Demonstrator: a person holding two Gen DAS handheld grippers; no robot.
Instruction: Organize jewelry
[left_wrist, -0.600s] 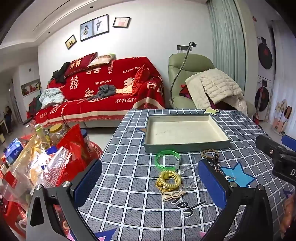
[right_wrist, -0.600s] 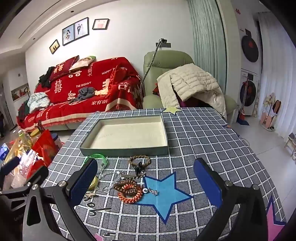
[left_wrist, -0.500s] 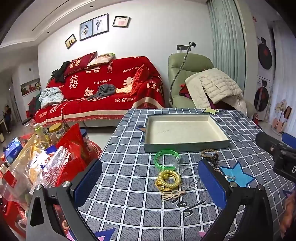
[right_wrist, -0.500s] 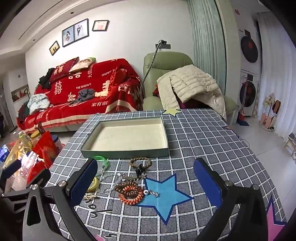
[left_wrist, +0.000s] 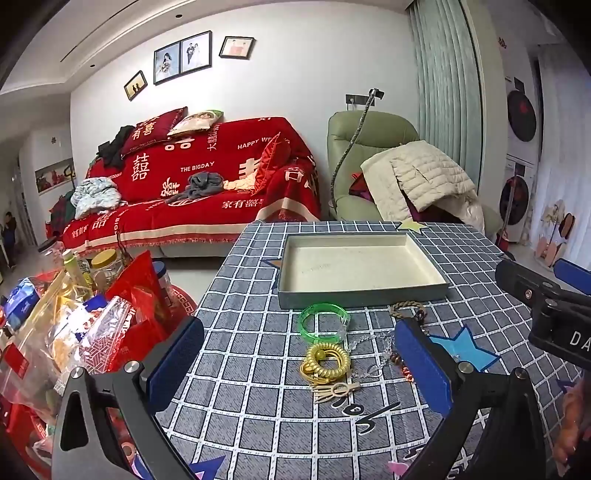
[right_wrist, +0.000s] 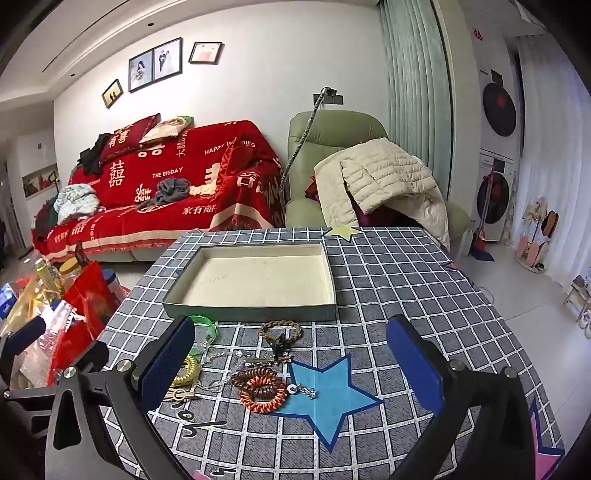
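A shallow grey box (left_wrist: 424, 290) with a cream inside stands empty on the checked tablecloth; it also shows in the right wrist view (right_wrist: 251, 314). In front of it lie a green bangle (left_wrist: 323, 320), a yellow coil band (left_wrist: 327, 360), a braided brown bracelet (right_wrist: 280, 328), orange-brown coil bands (right_wrist: 260, 391), a clear bead chain (left_wrist: 369, 341) and a tan hair clip (left_wrist: 338, 390). My left gripper (left_wrist: 299, 365) is open and empty above the yellow coil. My right gripper (right_wrist: 291, 365) is open and empty above the coil bands.
A heap of snack bags and jars (left_wrist: 66, 325) stands left of the table. A red sofa (left_wrist: 192, 195) and a green armchair with a cream jacket (left_wrist: 417, 184) stand behind it. The right gripper's body (left_wrist: 546, 306) shows at the right of the left wrist view.
Both grippers have drifted slightly forward and lower over the jewelry. Both stay open, and nothing on the table has moved.
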